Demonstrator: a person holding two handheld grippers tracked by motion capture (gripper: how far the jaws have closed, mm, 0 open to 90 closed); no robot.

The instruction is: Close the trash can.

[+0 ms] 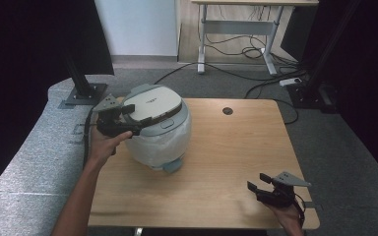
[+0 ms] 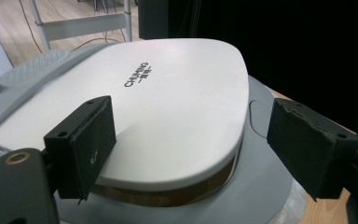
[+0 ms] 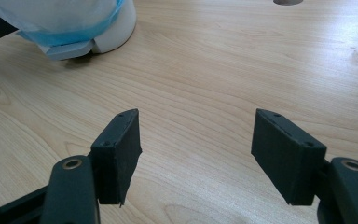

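Observation:
A grey-and-white rice cooker [image 1: 160,132] stands on the left half of the wooden table [image 1: 226,162], its body wrapped in thin plastic. Its pale lid [image 2: 168,93] carries a small printed logo and is down. My left gripper [image 1: 135,115] is at the lid's left edge, held by a hand. In the left gripper view it [image 2: 191,112] is open, with its jaws wide on either side of the lid's near rim and not pressing on it. My right gripper [image 1: 257,181] hovers low over the table's front right corner. It [image 3: 196,116] is open, with bare wood between its jaws, and the cooker's foot [image 3: 107,32] is far ahead.
A round cable hole [image 1: 228,111] sits near the table's far edge. Behind the table stand a light desk frame [image 1: 236,24] and cables on the grey carpet. A black stand base [image 1: 81,91] is at the far left.

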